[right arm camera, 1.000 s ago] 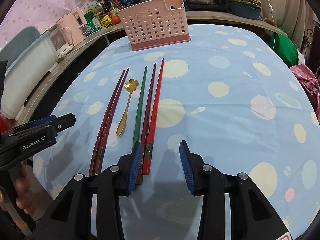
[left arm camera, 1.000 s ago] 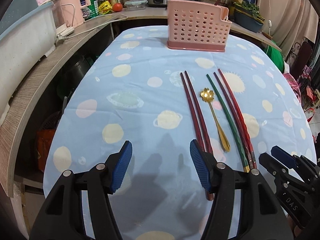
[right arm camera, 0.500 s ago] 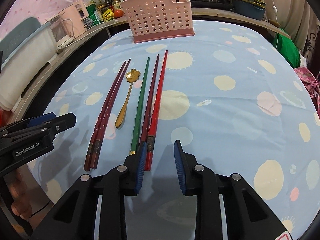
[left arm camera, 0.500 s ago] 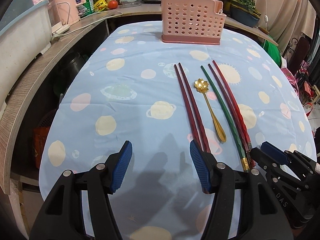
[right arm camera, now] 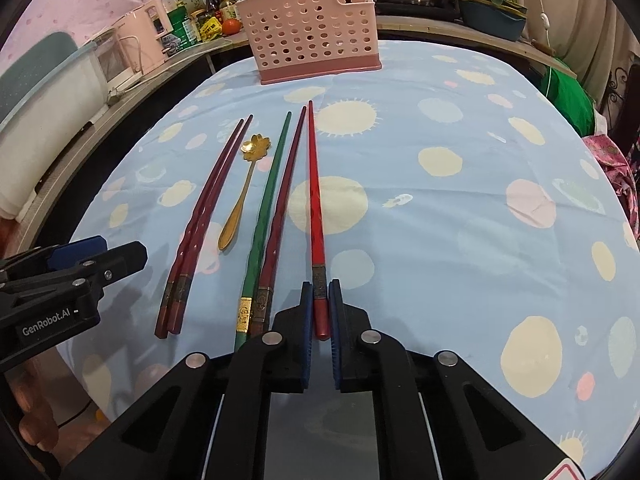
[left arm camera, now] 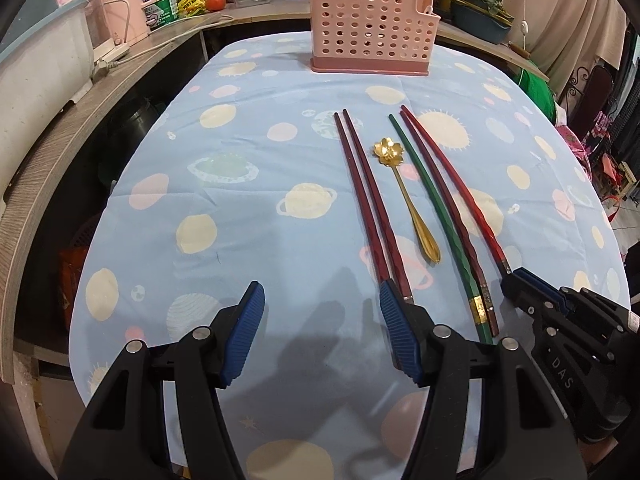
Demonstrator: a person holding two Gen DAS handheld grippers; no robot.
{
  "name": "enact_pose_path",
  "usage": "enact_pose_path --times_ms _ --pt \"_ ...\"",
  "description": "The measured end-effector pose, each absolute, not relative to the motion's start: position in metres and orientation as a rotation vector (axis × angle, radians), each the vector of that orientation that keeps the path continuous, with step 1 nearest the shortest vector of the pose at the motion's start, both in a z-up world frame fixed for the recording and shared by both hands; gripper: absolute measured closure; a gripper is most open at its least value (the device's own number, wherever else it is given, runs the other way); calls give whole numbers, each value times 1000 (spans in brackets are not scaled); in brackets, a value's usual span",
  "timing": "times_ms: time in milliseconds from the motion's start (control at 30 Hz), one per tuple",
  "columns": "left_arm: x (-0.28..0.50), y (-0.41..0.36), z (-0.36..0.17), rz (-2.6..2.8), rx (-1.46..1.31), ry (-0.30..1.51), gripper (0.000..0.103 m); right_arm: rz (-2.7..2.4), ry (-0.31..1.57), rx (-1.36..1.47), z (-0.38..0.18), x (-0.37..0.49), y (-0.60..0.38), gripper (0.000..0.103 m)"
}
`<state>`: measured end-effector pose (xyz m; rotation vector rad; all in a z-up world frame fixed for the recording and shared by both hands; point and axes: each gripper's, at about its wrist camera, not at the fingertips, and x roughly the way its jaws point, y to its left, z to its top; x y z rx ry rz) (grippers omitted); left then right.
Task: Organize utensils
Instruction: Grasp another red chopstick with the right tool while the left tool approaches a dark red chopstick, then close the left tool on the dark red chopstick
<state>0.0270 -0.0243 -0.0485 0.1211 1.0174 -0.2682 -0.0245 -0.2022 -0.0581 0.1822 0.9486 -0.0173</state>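
We see our right gripper (right arm camera: pixel 319 312), angled down, its fingers just closed on the butt of the bright red chopstick (right arm camera: pixel 314 200) on the tabletop (right arm camera: pixel 440 220). Our left gripper (left arm camera: pixel 320 320) hovers spread, empty. Beyond stands the pink holder (right arm camera: pixel 308 36).

The table (right arm camera: pixel 460 240) wears a blue planet-print cloth — a pink basket (right arm camera: pixel 310 46) at its far edge, chopsticks (right arm camera: pixel 208 216) and a gold spoon (right arm camera: pixel 244 192) lying nearer the front edge.
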Motion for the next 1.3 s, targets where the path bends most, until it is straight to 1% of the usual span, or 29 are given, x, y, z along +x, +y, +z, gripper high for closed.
enact_pose_path --times_ms 700,933,1067,1133,1233,1300 --pt "22 -34 -67 -305 122 1080 46 -23 946 222 -58 -28 -208 96" --pt "21 -35 -68 -302 121 1071 45 -23 946 222 -58 -28 -209 96" --pt "21 -37 -68 -308 127 1069 45 -23 946 223 -58 -29 -209 96" --pt "21 -39 -72 -293 155 1075 49 -22 946 222 -58 -29 -209 96" --pt "23 -33 -71 -275 147 1075 49 -23 946 224 -58 -29 -209 96" --pt "23 -29 -71 -265 140 1074 51 -23 945 226 -59 -30 -209 96"
